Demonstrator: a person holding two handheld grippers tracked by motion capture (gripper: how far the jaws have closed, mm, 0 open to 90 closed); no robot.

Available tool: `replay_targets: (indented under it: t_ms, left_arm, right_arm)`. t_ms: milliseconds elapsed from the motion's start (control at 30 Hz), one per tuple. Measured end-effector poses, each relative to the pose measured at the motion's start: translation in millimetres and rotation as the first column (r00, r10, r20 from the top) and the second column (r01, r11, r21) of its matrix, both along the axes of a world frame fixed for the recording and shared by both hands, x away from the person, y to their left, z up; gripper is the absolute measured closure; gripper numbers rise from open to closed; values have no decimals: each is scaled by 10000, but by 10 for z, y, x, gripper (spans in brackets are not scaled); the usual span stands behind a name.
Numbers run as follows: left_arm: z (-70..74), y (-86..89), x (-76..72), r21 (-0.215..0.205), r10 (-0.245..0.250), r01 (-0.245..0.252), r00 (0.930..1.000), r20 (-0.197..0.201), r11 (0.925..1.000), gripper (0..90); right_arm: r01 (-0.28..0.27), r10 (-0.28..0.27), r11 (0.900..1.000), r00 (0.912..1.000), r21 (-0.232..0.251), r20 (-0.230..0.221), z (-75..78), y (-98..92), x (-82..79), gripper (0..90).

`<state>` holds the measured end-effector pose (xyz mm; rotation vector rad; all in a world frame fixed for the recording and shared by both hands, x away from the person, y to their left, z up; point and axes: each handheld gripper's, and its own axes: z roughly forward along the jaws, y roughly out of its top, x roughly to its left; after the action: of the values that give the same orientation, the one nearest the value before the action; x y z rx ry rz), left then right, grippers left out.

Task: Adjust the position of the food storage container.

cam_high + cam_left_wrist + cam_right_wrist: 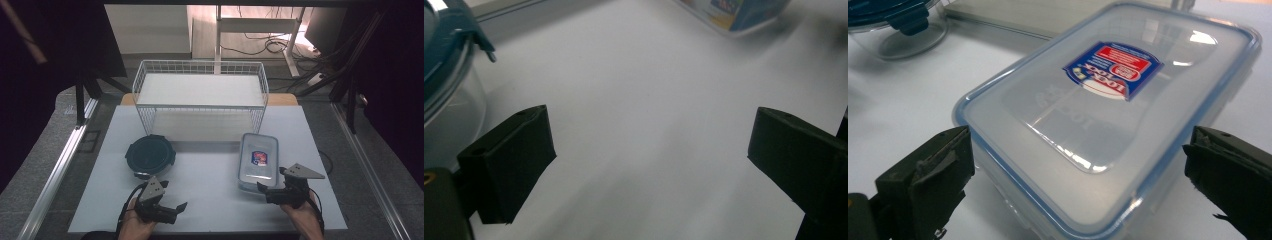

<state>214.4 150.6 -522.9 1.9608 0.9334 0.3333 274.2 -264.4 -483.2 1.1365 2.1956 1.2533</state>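
A clear rectangular container (258,162) with a blue-edged lid and a red and blue sticker lies flat on the right of the white table (210,200). My right gripper (271,179) is open, with one jaw on either side of the container's near end (1108,100) and small gaps at the pads. A round container (150,156) with a dark blue lid stands on the left. My left gripper (174,196) hovers open in front of it over bare table, nothing between its jaws. In the left gripper view the round container (449,75) is beside the left jaw.
A white wire basket (200,106) with a flat white liner stands at the back middle of the table. Metal rails run along both sides. Bare table lies between the two containers. The round container (893,20) appears far left in the right gripper view.
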Motion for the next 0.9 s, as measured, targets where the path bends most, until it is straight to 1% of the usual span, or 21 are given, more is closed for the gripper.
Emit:
replay_targets:
  t_ms: [33,67,133,200,267,367,400,500,567,700,733,833,900]
  left_arm:
    - [-6,17,6,-43,116,-116,9999,-33,9999,44]
    - [-10,35,14,-50,200,-201,9997,-161,9998,48]
    - [-3,68,29,-191,215,-222,9991,-374,9996,56]
    - [6,77,33,-206,224,-232,9990,-386,9995,56]
    - [3,70,41,-5,106,-107,9993,-362,9999,43]
    - [-32,30,51,483,76,-57,9992,-398,9988,28]
    - [-32,17,52,519,73,-51,9991,-421,9986,29]
    - [-8,9,40,266,-171,184,9987,-474,9995,27]
    - [9,15,38,269,-93,109,9982,-588,9996,44]
    - [53,57,37,34,19,-16,9969,-791,10000,131]
    - [68,66,32,-13,50,-51,9968,-793,10000,175]
    - [110,80,24,63,106,-101,9970,-770,9999,264]
    - [119,80,26,85,107,-101,9969,-780,9999,343]
  right_arm:
    - [-68,69,10000,9999,-58,98,4,11,-6,0]
    - [-84,87,9999,9997,-142,219,7,20,-13,0]
    - [-77,87,9995,9994,-298,333,8,35,-23,0]
    - [-39,55,9992,9992,-396,397,-1,41,-23,0]
    - [-94,103,9996,9995,-268,308,-17,40,-17,0]
    - [25,-22,9999,9996,-133,294,-28,37,-8,0]
    - [24,-21,10000,9996,-94,291,-27,37,-7,0]
    - [-15,18,10000,9994,-96,357,-21,44,-6,0]
    - [-16,24,9998,9993,-210,380,-20,51,-5,0]
    - [-115,125,9996,9991,-247,401,-10,64,-6,0]
    - [-172,181,9996,9990,-223,404,-6,69,-6,0]
    - [-259,272,9992,9987,-309,426,2,92,-9,0]
    - [-287,303,9990,9985,-339,457,3,98,-8,0]
